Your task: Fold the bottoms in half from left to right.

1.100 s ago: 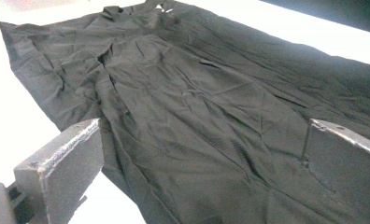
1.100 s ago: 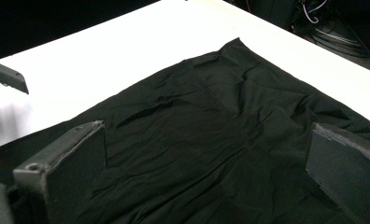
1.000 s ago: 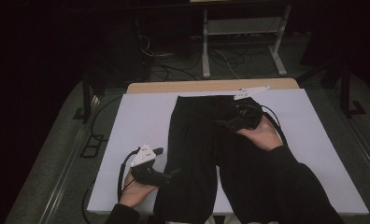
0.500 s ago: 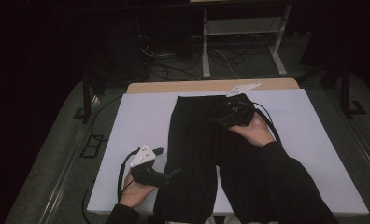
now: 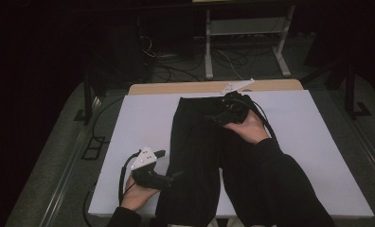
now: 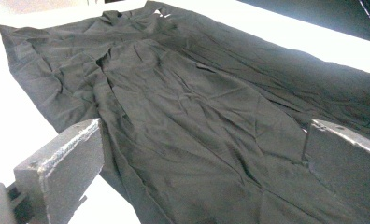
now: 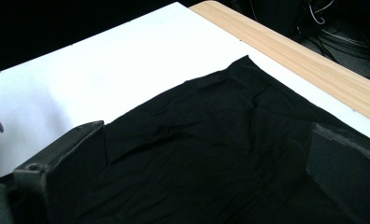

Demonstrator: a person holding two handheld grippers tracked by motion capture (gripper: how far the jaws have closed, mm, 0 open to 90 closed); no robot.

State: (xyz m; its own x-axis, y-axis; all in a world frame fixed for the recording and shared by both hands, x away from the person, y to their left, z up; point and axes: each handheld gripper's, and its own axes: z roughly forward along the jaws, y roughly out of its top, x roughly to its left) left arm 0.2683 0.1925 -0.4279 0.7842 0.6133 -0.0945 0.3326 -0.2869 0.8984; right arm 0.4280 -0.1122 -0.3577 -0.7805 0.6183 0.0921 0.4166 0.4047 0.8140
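Both hand-held grippers, left (image 5: 169, 166) and right (image 5: 213, 115), hover released over the black trousers (image 5: 200, 151).

From my remote station, the black fabric trousers (image 5: 195, 156) ran off the bottom edge of the high view, hems unseen, and the person's dark right sleeve (image 5: 280, 189) covered much of 1 leg. In the left gripper view, the cloth (image 6: 197, 116) was cut at the right and bottom edges. The right gripper (image 5: 213, 118) blended into the dark cloth, so I could not tell its jaws apart there.
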